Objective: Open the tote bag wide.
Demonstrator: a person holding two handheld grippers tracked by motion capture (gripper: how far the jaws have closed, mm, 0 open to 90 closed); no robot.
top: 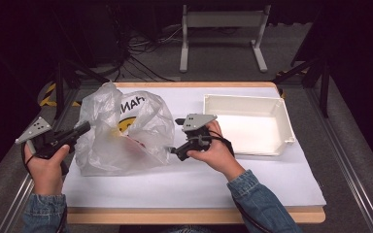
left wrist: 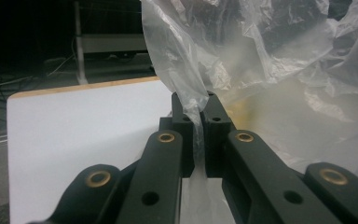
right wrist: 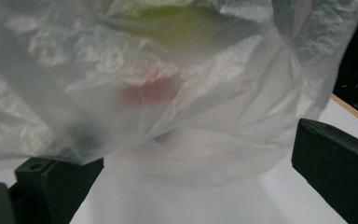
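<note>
Pinching a fold of the plastic bag [left wrist: 261,70], your left hand-held gripper [left wrist: 195,122] has its jaws together on the thin film; in the left gripper view the film runs straight down between the two black pads. In the high view that left hand-held gripper [top: 80,130] sits at the bag's [top: 121,136] left edge, with your left hand [top: 46,162] behind it.

The bag stands crumpled and puffed up on the white tabletop [top: 194,179], with black lettering, a yellow patch and something red showing faintly through it. What the red thing is you cannot tell through the film.

Your right hand-held gripper [top: 175,137] is just beside the bag's right side, low near its base, jaws pointing toward the bag. In the right gripper view its jaws stand wide apart, one at each lower corner, with the bag [right wrist: 168,93] bulging between and beyond them; the pads are not pressing on it.

A white tray [top: 284,124] lies to the right of the bag, past your right hand [top: 218,153].
</note>
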